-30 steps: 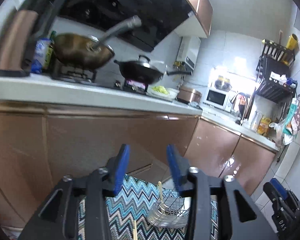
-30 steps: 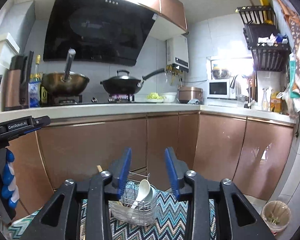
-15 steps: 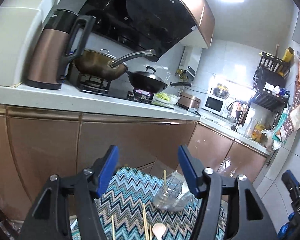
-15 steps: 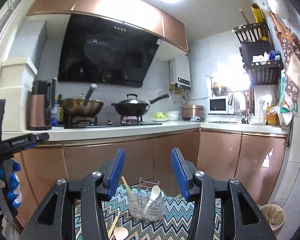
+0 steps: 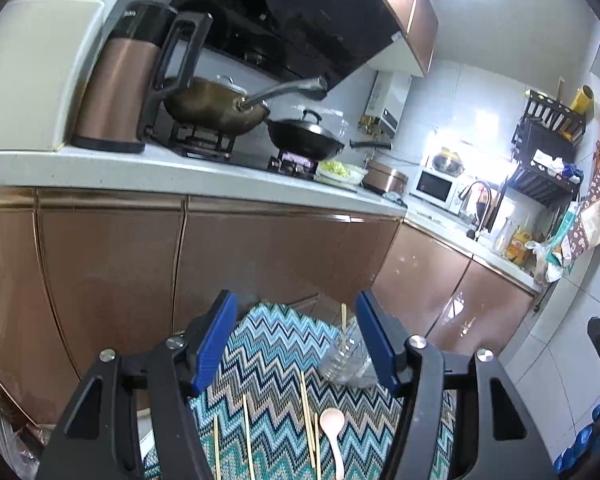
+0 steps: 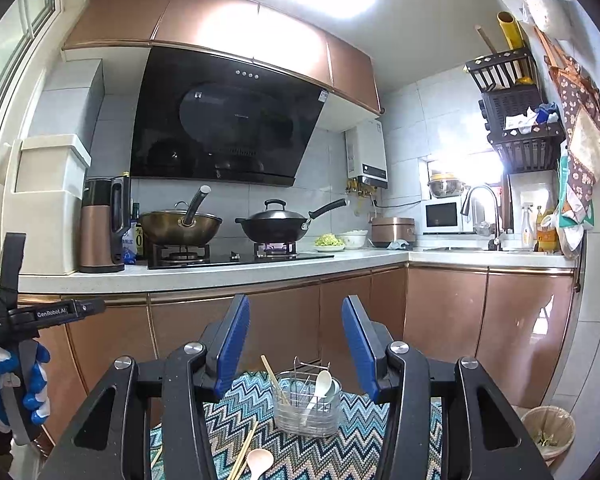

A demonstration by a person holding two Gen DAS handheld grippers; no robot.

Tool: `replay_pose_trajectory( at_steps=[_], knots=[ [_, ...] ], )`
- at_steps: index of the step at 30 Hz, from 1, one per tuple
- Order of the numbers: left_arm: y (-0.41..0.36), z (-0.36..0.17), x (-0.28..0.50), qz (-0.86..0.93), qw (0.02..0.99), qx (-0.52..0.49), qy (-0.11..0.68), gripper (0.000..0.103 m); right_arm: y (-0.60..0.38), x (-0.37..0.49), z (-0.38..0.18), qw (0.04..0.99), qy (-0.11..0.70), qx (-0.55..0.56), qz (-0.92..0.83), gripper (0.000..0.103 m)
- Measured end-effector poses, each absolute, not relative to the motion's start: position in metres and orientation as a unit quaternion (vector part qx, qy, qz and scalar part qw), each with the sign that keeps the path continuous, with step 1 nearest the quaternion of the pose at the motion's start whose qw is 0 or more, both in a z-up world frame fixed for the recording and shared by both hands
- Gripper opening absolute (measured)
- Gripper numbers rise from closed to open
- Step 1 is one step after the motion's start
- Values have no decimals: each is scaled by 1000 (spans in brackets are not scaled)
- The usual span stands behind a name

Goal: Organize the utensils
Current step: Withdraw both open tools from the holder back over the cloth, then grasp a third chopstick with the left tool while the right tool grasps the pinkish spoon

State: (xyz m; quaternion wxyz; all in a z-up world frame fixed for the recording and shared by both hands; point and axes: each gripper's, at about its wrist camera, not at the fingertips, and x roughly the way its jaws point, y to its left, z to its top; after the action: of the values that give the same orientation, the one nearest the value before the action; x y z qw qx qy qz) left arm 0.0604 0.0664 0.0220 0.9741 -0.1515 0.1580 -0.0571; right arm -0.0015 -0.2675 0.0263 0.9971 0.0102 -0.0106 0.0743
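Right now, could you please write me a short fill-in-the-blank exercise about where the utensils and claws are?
1. The pink spoon lies on the zigzag ____.
2. The wire caddy already holds white ____ and a chopstick.
3. Both the left claw and the right claw are ____ and hold nothing.
4. Loose chopsticks lie ____ the caddy.

Missing words: mat; spoons; open; outside

Bare zigzag mat (image 6: 352, 450) lies right of the utensil rack (image 6: 306, 410).

Home kitchen: gas hob (image 6: 240, 257) w/ woks, range hood (image 6: 228, 128), copper cabinets (image 6: 444, 312), microwave (image 6: 443, 214) (sink tap beside).
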Motion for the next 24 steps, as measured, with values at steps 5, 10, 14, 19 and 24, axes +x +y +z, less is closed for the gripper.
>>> replay_pose_trajectory(
  at_steps=[5,10,14,19,24],
  knots=[
    [57,1,82,-72,964,-150,206,60,-277,7,15,997,7,23,74,45],
    [41,-28,113,-81,953,-137,259,60,-290,27,-1,996,35,35,76,45],
    [24,-56,143,-102,935,-127,314,60,-291,51,-20,992,76,37,95,45],
    [3,-97,188,-123,904,-117,392,60,-285,92,-57,979,151,33,136,45],
    [-14,-141,234,-131,873,-119,454,60,-283,134,-99,962,219,32,161,45]
  ],
)
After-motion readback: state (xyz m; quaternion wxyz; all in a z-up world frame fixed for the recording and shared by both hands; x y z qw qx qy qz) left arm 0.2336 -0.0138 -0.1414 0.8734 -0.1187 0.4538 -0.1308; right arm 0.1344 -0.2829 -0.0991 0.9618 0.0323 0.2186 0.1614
